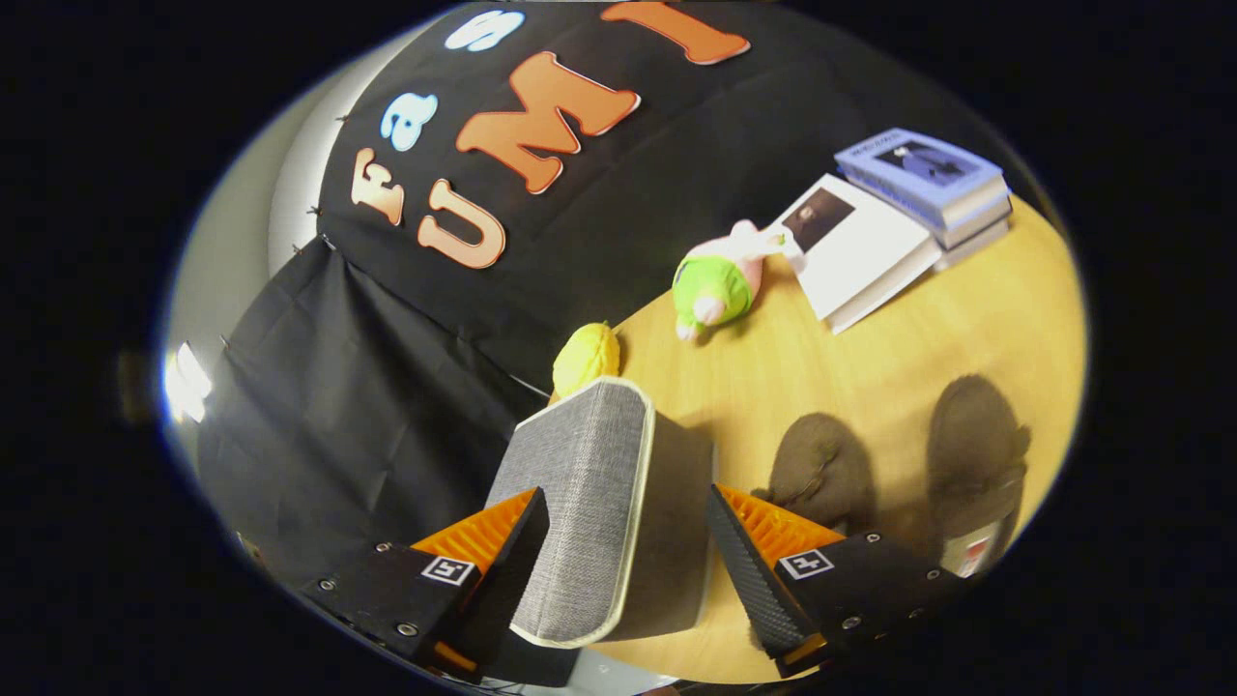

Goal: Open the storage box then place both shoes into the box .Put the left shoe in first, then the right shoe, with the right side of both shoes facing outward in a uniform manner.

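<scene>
I am holding the gripper (618,541) wide apart around the lid (589,503), not pinching it, getting ready to lift | box still needs opening | both shoes (821,474) are waiting on the table (870,358) beside the box.

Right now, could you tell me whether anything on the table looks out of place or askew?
The grey lid of the storage box stands raised between the open jaws of the gripper. The white book leans askew against the book stack. The shoes lie flat.
</scene>
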### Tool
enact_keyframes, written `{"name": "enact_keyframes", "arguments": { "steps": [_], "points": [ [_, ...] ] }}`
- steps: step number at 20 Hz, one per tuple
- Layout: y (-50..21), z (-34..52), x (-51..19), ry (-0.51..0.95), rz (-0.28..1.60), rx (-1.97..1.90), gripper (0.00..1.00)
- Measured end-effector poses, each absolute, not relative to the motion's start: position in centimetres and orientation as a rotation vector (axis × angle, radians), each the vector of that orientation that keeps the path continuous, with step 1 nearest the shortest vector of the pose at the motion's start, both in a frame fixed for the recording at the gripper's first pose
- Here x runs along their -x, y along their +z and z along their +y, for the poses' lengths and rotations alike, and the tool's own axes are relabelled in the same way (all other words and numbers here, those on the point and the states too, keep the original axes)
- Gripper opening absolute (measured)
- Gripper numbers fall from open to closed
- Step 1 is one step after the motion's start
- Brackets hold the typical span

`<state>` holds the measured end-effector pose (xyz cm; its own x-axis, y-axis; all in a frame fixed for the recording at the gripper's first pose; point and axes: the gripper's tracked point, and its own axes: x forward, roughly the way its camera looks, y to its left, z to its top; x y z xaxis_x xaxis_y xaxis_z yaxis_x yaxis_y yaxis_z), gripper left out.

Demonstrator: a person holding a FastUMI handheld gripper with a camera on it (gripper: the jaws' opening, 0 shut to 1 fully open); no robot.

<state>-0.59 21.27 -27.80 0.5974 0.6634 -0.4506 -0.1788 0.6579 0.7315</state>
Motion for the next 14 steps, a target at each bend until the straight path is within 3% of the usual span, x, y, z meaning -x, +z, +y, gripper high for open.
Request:
{"name": "enact_keyframes", "arguments": {
  "steps": [10,12,14],
  "points": [
    [-29.7,25.9,1.5,0.647,0.897,-1.015,0.96],
    [-28.9,26.1,1.5,0.659,0.88,-1.117,0.91],
    [-29.0,26.2,1.7,0.652,0.864,-1.122,0.75]
  ]
}}
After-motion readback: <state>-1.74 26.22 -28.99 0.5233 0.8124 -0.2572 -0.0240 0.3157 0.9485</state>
